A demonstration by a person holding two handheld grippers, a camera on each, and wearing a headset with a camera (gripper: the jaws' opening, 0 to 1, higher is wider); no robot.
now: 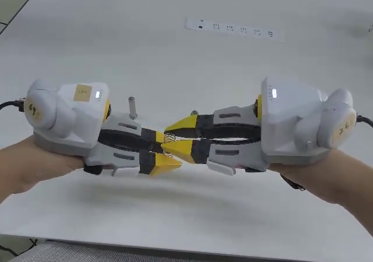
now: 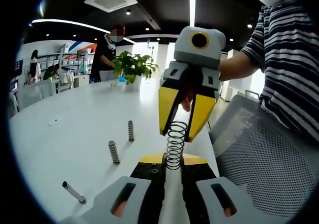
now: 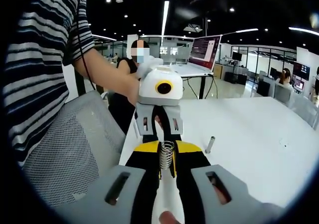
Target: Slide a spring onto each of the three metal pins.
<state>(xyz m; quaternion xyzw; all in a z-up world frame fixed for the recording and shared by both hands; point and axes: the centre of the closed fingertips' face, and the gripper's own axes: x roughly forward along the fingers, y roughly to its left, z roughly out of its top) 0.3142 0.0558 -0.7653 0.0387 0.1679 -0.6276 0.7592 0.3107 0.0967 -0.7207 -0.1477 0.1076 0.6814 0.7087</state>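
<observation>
Currently mid-air handoff: the spring (image 2: pixel 175 143) is bridged between both grippers at frame centre, well above the table (image 2: pixel 75 134). The left gripper (image 2: pixel 173 160) has its jaws nearly closed, pinching the spring's lower coils. The right gripper (image 3: pixel 167 149) has narrowed its jaws around the other end, tips flanking the top coil, but I can't tell whether they actually press on it. Two sprung pins (image 2: pixel 130 130) stand mid-left in the left gripper view, looking done. The bare pin (image 2: pixel 74 192) sits lower left, well apart from the grippers, so one insertion seems left. Main risk: if left lets go before right has real bite, the spring drops or pings off, and on a smooth white table it'll roll. Second: both clamping while the hands drift together or apart would buckle or stretch the coils, after which it may bind on the pin. Third: a grip on the end coil only leaves the axis free to swing, so the bore may miss the pin tip. A side load there could tip the bare pin, or knock the sprung ones on the way in.
</observation>
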